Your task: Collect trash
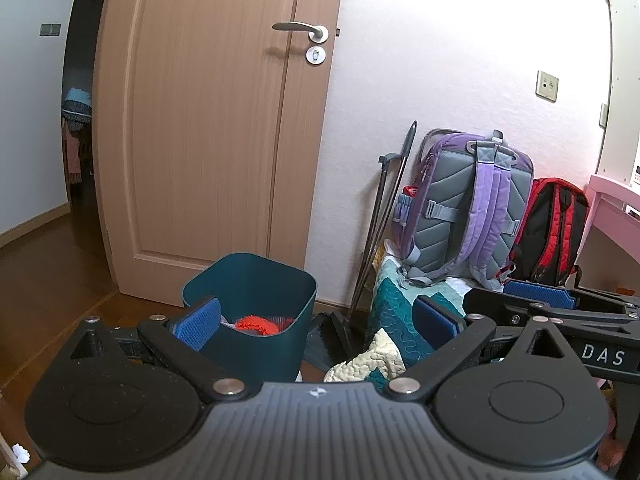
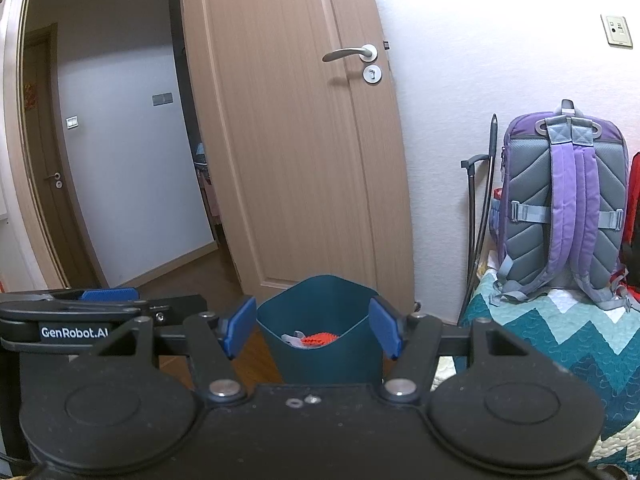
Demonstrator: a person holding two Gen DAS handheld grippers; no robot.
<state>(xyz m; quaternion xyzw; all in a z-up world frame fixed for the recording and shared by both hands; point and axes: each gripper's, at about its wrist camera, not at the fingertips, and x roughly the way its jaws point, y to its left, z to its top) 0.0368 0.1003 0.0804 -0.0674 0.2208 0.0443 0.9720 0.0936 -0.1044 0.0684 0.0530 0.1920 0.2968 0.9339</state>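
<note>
Bin point(image 2: 324, 336) on floor by door point(image 2: 296, 140), just beyond both grippers | red and grey trash point(image 2: 316, 339) already inside | left gripper point(image 1: 316, 320) and right gripper point(image 2: 312, 326) jaws spread, empty | more trash: none visible.

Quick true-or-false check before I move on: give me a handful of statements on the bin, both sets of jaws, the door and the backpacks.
1. The teal trash bin holds an orange item. True.
2. The right gripper grips a crumpled paper. False: its jaws stand open with nothing held.
3. The left gripper is shut. False: its jaws stand wide open and empty.
4. The purple backpack stands upright on a quilt. True.
5. The wooden door is closed. False: it is swung open, showing a hallway.
6. The red backpack stands right of the purple one in the left wrist view. True.
</note>
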